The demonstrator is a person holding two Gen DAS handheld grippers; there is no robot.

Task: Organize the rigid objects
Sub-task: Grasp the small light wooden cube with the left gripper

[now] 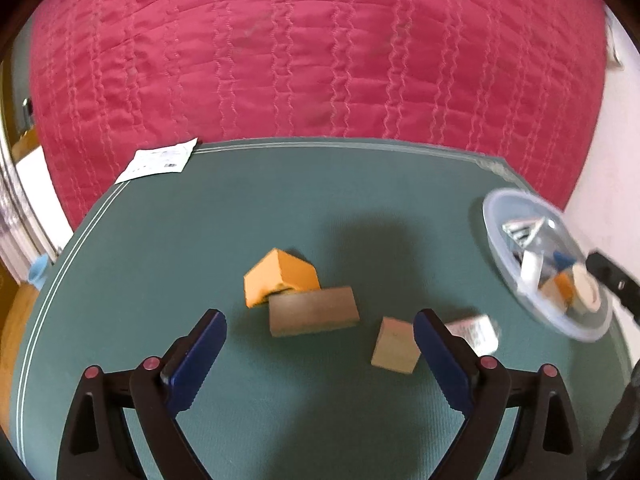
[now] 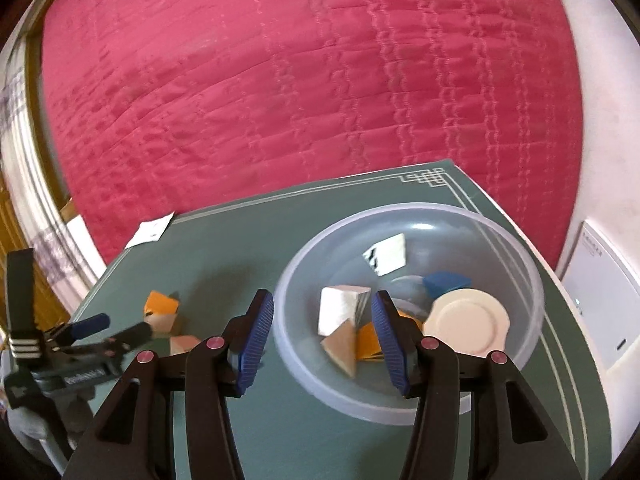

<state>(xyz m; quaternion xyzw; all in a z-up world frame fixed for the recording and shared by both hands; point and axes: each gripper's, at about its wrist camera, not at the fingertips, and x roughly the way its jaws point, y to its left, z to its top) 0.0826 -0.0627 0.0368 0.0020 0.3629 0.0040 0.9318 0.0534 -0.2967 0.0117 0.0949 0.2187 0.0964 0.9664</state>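
So my left jaws (image 1: 320, 330) are wide apart and empty over the desk (image 1: 160, 240). The tan block (image 1: 313, 317) lies just ahead between them, long axis crosswise. My right jaws (image 2: 322, 322) hang loose and empty over the clear bowl (image 2: 500, 236), farther off.

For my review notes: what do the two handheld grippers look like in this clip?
Both match: the left gripper and right gripper have black angular plastic linkages with round pinkish-red pivot caps, ending in blue ribbed pads. From the right wrist view, the left unit's body carries white stripes and illegible white lettering.
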